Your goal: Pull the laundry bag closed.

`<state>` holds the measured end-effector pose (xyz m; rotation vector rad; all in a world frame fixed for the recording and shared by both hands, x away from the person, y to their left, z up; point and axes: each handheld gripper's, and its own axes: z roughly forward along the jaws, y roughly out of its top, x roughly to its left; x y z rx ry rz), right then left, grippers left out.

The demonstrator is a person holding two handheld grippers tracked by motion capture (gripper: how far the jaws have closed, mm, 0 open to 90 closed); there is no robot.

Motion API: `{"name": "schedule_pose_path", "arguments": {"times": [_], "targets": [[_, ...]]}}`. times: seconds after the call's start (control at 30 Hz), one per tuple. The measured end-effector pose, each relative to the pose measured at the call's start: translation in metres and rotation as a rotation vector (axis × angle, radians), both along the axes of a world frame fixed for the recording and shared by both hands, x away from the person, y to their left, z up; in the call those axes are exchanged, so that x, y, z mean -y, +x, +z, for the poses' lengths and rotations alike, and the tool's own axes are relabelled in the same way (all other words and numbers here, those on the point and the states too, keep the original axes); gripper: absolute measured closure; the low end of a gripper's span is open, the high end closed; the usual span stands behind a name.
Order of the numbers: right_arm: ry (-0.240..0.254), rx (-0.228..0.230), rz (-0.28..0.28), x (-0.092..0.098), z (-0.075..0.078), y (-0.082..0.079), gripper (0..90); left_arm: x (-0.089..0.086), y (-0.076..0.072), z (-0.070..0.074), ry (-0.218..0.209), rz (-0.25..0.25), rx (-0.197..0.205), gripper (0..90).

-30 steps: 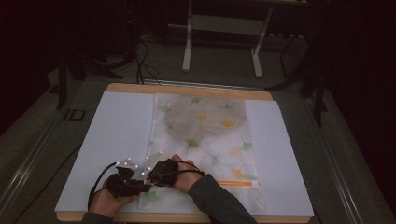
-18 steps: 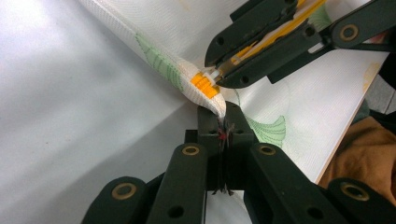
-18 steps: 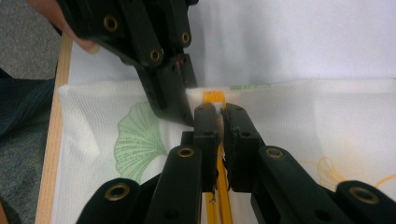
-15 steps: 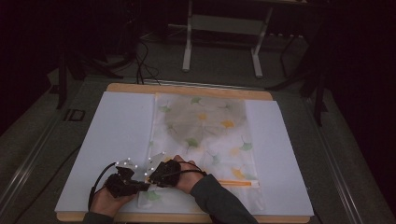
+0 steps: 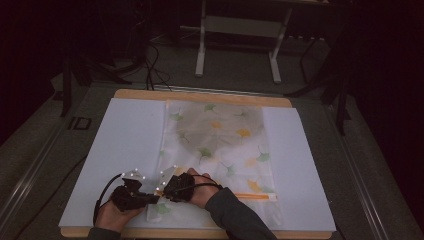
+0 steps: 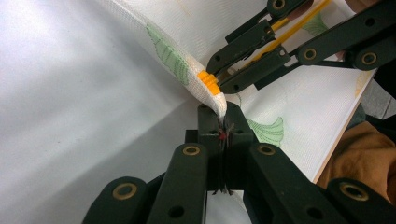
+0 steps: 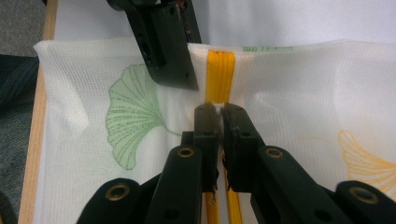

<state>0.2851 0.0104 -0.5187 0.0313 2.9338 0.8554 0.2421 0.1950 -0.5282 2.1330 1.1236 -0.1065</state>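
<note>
Scene: a mesh bag with leaf prints lies flat on a white sheet on the table; both tools work at its near left corner, close to the table's front edge.
Left tool: jaws have just been closing and now stand pinched tight on the bag's corner fabric, right at the end of the zip.
Right tool: jaws pressed together on the orange zip, apparently on its pull, though the pull itself is hidden between the pads.
Bag, relative to tools: the corner is lifted just ahead of the left tool's tips; the right tool's jaws sit just beyond, touching the zip line from the other side. The rest of the bag stretches away from both.
Step in hand: probably anchoring the corner so the zip can be drawn along.
Risk, slip: the left grip holds only a thin fold of mesh; a hard pull could drag it out.
Risk, jam: loose mesh beside the zip could catch in the slider.
Risk, drag: pulling off the zip's line could shift the whole bag across the sheet.
</note>
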Motion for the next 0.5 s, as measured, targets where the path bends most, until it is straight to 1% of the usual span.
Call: {"name": "schedule_pose_path", "arguments": {"times": [0.17, 0.4, 0.5], "targets": [[-0.004, -0.006, -0.001, 0.0030, -0.0005, 0.0011, 84.5, 0.0006, -0.0012, 0.0021, 0.008, -0.005, 0.015, 88.6], [-0.013, -0.004, -0.004, 0.0057, 0.0000, 0.0014, 84.6, -0.0001, -0.0018, 0.0033, -0.005, 0.002, 0.012, 88.7], [-0.019, -0.003, -0.002, 0.0067, 0.0003, 0.0014, 84.6, -0.0003, -0.0021, 0.0038, -0.001, -0.001, 0.019, 88.6]]}}
